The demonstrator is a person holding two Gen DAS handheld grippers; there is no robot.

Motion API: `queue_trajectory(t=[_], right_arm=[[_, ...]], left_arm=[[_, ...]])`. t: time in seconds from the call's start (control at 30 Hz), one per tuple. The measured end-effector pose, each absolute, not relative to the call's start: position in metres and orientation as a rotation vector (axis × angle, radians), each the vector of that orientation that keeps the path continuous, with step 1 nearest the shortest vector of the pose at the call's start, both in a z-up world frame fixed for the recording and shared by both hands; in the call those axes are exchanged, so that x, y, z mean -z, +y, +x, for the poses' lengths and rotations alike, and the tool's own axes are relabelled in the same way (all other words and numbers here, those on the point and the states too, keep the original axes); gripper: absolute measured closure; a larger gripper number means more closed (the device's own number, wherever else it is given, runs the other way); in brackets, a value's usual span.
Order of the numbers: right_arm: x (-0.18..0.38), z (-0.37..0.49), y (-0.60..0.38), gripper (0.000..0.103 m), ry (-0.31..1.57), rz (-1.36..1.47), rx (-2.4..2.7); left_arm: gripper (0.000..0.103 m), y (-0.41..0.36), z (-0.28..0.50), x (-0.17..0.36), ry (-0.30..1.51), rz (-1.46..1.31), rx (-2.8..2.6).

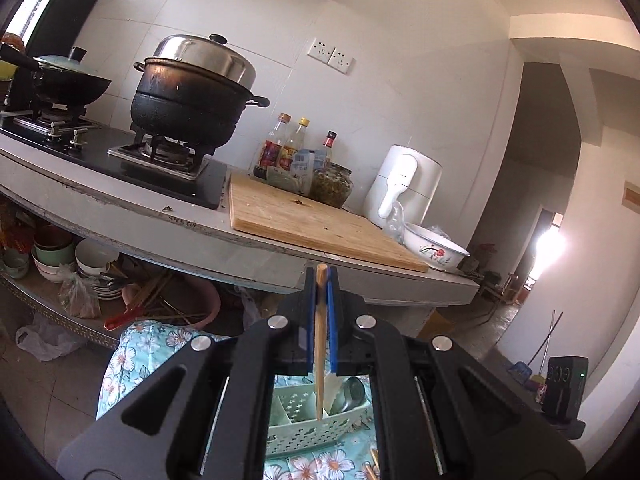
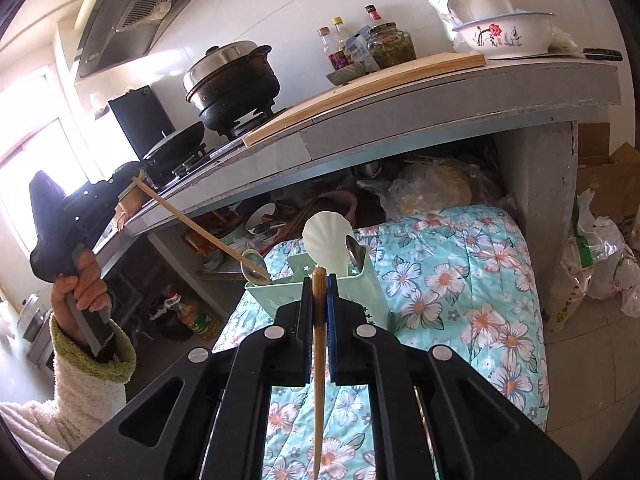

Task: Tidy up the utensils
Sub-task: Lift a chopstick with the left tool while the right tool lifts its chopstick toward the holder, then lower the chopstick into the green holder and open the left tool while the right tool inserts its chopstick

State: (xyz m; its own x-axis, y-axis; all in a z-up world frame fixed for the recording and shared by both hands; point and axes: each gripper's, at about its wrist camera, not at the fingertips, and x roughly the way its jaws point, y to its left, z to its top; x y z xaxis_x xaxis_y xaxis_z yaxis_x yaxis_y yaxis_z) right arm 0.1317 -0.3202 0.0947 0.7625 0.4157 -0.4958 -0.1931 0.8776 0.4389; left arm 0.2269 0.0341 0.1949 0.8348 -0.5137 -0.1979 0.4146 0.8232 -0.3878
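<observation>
Down on the floral quilt [image 2: 460,292] sits a mint-green utensil caddy [image 2: 362,288], the perforated plastic kind with dividers, just below the edge of the kitchen counter [image 2: 440,96]. A white shell-shaped scoop [image 2: 326,240] and a couple of metal spoons [image 2: 252,264] are already standing in it.

Both tongs are clamped shut, each on one wooden chopstick. The left gripper [image 1: 321,280] has its blue pads squeezed on a chopstick [image 1: 320,344] that runs back between the jaws, with its lower tip hanging right over the caddy's compartments. From the right wrist view you can see that same left tool held up high at the left by a hand [image 2: 86,280] in a fuzzy cream sleeve with a green cuff, the stick slanting down so its tip reaches the spoon bowl at the caddy's left end. Can't tell if it's actually touching.

The right gripper [image 2: 320,280] pinches the second chopstick [image 2: 319,368], top end poking just past the fingertips, right in front of the caddy.

Up on the counter: a blackened pot [image 1: 192,96] on the stove, a cutting board [image 1: 316,224], sauce bottles [image 1: 288,148], a flowered enamel bowl [image 1: 436,250].
</observation>
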Motion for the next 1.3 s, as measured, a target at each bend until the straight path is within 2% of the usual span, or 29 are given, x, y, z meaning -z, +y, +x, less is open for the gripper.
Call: queue_trajectory(t=[0.3, 0.57, 0.6, 0.7, 0.8, 1.07, 1.3], right_arm=[[-0.088, 0.136, -0.324, 0.097, 0.644, 0.384, -0.34], [-0.09, 0.137, -0.326, 0.097, 0.653, 0.367, -0.33], [-0.091, 0.138, -0.326, 0.097, 0.652, 0.362, -0.33], [-0.097, 0.14, -0.323, 0.097, 0.644, 0.342, -0.33], [-0.107, 0.147, -0.316, 0.097, 0.626, 0.315, -0.337], [-0.163, 0.181, -0.286, 0.097, 0.502, 0.24, -0.389], [-0.218, 0.219, -0.25, 0.097, 0.356, 0.174, -0.407]], left_arm=[[0.099, 0.005, 0.275, -0.146, 0.353, -0.293, 0.453], [0.097, -0.014, 0.291, -0.088, 0.508, -0.305, 0.489], [0.095, -0.014, 0.29, -0.085, 0.528, -0.307, 0.503], [0.076, -0.011, 0.282, -0.084, 0.518, -0.318, 0.514], [0.07, -0.006, 0.271, -0.088, 0.495, -0.319, 0.517], [0.065, 0.024, 0.222, -0.095, 0.418, -0.358, 0.499], [0.062, 0.053, 0.175, -0.075, 0.416, -0.369, 0.469]])
